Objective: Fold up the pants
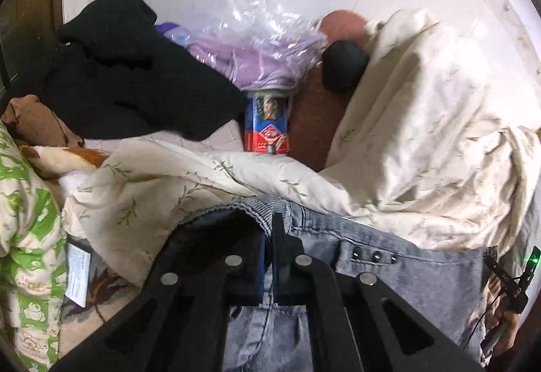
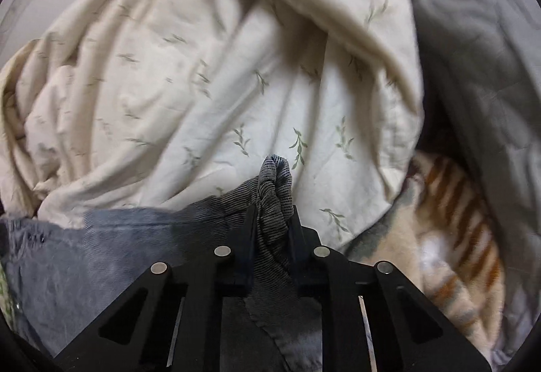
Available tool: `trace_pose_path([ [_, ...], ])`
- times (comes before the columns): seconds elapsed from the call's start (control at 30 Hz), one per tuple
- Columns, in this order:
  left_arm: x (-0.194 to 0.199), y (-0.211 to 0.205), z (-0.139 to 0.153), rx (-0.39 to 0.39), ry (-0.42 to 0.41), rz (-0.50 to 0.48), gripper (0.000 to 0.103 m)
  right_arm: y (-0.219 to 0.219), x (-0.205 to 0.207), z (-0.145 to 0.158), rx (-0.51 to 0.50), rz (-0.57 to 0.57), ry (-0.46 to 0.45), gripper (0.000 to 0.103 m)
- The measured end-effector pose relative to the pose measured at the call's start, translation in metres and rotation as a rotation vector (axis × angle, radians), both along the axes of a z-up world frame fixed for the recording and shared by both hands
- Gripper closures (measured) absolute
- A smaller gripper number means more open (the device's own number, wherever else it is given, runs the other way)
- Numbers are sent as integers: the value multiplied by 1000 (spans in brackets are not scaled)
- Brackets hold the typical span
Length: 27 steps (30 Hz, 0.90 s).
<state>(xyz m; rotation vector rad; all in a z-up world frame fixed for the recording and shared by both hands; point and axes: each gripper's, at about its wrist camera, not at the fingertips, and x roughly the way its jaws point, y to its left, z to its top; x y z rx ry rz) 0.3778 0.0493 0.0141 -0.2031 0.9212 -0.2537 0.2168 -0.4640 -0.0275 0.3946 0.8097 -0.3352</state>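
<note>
We have the left gripper (image 1: 269, 230) clamped on the pants (image 1: 422, 274) at the waistband edge, with the grey cloth running off to its right, below the rivets (image 1: 373, 255). Our right gripper (image 2: 272, 219) pinches a bunched fold of the same pants (image 2: 101, 236), which trail away to its left. Ahead of both lies the quilt (image 2: 209, 74); further ahead of the left, a box (image 1: 267, 126) and a black garment (image 1: 135, 67)

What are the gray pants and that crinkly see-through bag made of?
The gray pants look like washed corduroy, probably cotton: fine ribs, faded patches, metal rivets. The see-through bag looks like thin glossy plastic film: it wrinkles and shows bright glints.
</note>
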Motion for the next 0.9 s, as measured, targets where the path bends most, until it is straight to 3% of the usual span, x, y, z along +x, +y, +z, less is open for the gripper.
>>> trace_pose_path([
  [0.23, -61, 32, 45, -61, -76, -41, 99, 1, -82, 48, 30, -42, -157, 89],
  [0.4, -131, 70, 62, -104, -118, -46, 99, -8, -151, 59, 106, -72, -223, 89],
  [0.5, -177, 98, 49, -146, -101, -27, 99, -10, -196, 48, 176, -90, -222, 89],
  [0.67, -240, 124, 6, -143, -58, -12, 99, 5, -259, 5, 253, -94, -178, 89],
  [0.83, -274, 142, -49, -182, 43, 42, 99, 12, -286, -34, 307, -110, -96, 87],
  [0.9, -280, 143, -60, -189, 61, 63, 99, 10, -292, -44, 328, -123, -82, 80],
])
